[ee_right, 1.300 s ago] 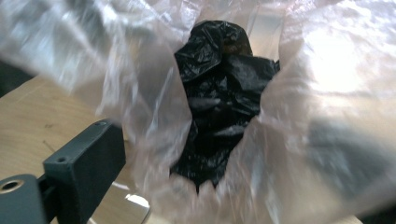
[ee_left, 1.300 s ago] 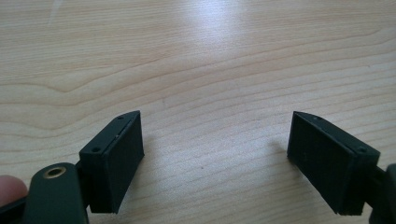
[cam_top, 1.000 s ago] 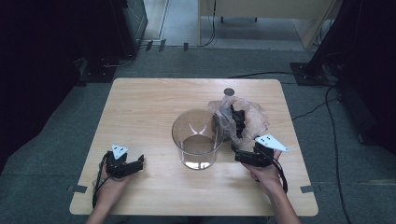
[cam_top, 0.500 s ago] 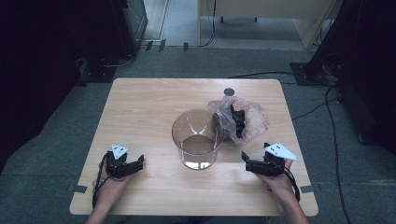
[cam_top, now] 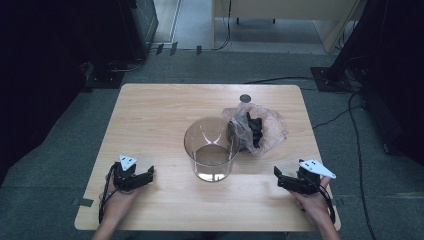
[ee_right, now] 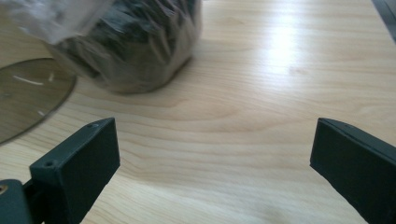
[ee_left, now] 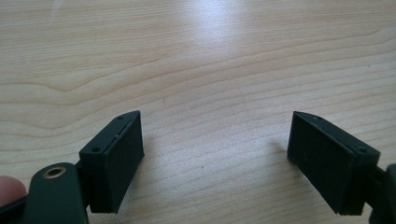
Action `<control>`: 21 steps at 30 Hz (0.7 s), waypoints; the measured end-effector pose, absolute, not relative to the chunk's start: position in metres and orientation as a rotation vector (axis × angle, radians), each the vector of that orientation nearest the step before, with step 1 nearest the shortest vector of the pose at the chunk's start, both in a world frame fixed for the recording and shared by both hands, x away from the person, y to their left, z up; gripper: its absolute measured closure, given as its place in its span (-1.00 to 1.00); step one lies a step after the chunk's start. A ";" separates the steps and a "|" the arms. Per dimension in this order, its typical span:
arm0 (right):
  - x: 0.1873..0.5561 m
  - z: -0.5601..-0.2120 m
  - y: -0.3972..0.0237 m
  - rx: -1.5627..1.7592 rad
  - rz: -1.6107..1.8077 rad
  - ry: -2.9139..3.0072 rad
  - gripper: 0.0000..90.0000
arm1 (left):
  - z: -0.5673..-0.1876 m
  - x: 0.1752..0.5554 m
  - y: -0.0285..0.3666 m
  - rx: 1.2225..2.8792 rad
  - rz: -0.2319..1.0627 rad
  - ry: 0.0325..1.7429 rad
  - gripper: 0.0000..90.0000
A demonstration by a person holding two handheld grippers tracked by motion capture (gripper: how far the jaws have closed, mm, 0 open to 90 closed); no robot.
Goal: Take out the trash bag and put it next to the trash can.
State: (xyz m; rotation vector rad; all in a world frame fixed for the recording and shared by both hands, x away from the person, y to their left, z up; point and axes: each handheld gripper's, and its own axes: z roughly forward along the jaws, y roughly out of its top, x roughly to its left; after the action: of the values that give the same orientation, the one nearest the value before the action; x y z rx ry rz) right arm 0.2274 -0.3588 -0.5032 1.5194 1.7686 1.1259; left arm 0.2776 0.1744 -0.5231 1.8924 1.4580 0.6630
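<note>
both grippers rest on the wooden table (cam_top: 165, 112) with jaws spread wide and empty, left gripper (cam_top: 148, 176) at seven o'clock, right gripper (cam_top: 278, 176) at five o'clock of the clear container (cam_top: 211, 148), plastic bag (cam_top: 257, 128) touching it at two o'clock.

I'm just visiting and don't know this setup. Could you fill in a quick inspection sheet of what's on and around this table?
Surface: wooden table, bare at the left.
Job's things: clear glass container at centre; plastic bag with dark contents touching its right side.
Clutter: small dark disc near the far edge.
Grippers: left gripper and right gripper open, holding nothing, near the front edge.
Cables: several on the floor behind.
Surroundings: grey floor, dark equipment either side.
</note>
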 end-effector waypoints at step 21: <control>0.221 -0.522 -0.402 1.702 0.903 1.765 -0.69 | -0.523 0.277 0.175 1.896 0.662 1.455 -0.61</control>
State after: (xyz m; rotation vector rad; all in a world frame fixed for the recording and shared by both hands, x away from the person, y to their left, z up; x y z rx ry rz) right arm 0.2212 -0.4018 -0.5221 1.7018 1.7651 0.9032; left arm 0.2768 0.1754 -0.5231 1.8957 1.4553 0.6617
